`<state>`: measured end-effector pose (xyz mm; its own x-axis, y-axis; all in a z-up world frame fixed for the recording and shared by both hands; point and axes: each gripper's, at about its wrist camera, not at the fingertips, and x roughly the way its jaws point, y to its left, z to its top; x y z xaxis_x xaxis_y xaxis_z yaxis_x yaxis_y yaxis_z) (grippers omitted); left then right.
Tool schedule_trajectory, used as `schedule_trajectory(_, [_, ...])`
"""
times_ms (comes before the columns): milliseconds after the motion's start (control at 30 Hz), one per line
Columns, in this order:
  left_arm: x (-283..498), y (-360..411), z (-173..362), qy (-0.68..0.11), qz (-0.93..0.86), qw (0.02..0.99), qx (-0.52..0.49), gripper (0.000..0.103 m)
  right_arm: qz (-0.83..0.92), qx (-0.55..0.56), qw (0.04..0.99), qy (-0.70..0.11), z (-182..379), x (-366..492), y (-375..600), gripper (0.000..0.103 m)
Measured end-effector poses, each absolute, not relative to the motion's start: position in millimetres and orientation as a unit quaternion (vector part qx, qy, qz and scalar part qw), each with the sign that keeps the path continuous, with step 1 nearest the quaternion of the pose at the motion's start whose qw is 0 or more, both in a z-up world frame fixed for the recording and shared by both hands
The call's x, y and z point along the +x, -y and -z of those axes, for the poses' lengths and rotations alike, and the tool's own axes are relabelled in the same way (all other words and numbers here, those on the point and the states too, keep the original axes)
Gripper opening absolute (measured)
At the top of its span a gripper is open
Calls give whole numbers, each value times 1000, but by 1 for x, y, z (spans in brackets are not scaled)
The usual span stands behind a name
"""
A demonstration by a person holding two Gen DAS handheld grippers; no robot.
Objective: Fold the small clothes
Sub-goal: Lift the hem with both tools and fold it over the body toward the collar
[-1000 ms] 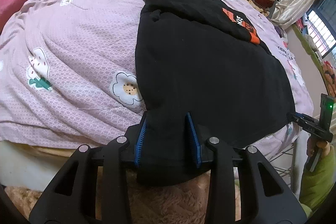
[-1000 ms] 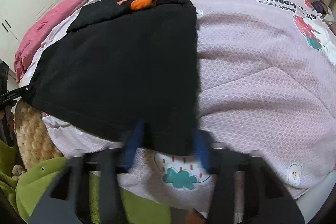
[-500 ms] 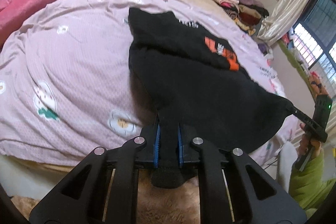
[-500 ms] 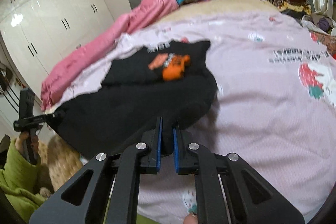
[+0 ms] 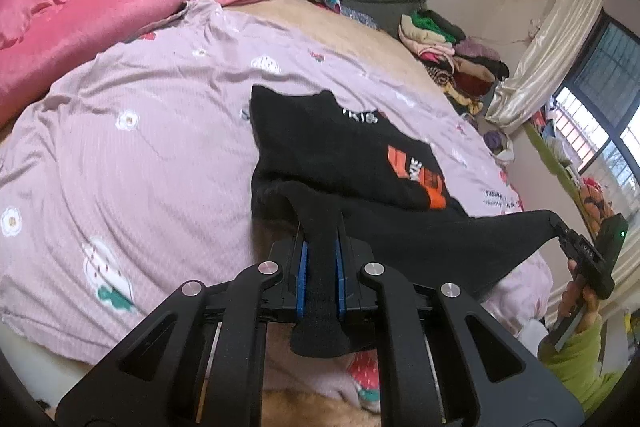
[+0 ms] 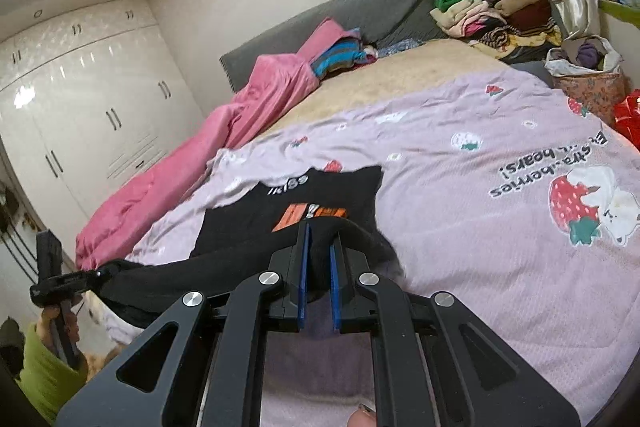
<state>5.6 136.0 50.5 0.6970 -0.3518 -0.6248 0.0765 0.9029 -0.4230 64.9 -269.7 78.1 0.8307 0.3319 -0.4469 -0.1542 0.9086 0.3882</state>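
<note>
A black shirt with an orange print lies on the lilac bedspread; it also shows in the right wrist view. My left gripper is shut on one bottom corner of the shirt. My right gripper is shut on the other bottom corner. Both corners are lifted off the bed and the hem hangs stretched between them. The upper half of the shirt still rests flat on the bed. Each gripper shows at the edge of the other's view, the right one and the left one.
A pink quilt is bunched at the bed's far left. Piles of folded clothes stand by the grey headboard. White wardrobes line the left wall. A curtained window is on the right.
Both grippers closed on the shirt's bottom corners, then rose and moved forward toward the collar. The hem has lifted off the bed and the lower half is folding over.
</note>
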Motion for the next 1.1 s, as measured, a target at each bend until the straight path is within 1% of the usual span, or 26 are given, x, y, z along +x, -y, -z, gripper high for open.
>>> schedule_trajectory(567, [60, -143, -71, -342, 101, 912, -204, 4, -98, 160, 954, -232, -95, 117, 261, 8])
schedule_trajectory(800, [86, -143, -69, -345, 90, 911, -206, 4, -73, 140, 959, -236, -96, 149, 252, 8])
schedule_trajectory(1100, [115, -140, -65, -346, 65, 917, -188, 4, -60, 140, 957, -247, -91, 179, 249, 8])
